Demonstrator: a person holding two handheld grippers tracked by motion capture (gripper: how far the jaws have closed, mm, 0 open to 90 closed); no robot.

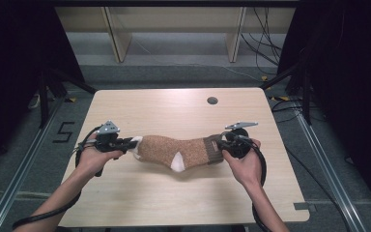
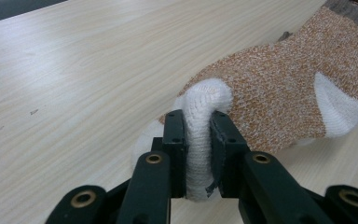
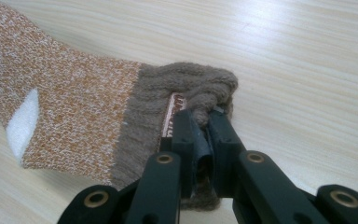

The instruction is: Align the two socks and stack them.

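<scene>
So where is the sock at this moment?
In the high view the brown sock lies stretched across the middle of the wooden table, its white toe pinched by the left gripper, its dark cuff by the right gripper.

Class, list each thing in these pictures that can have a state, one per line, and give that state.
sock: stretched out flat across the table, held at both ends
left tool: shut on the sock's white toe
right tool: shut on the sock's brown cuff
table: bare apart from the sock, its round cable hole unused
</scene>
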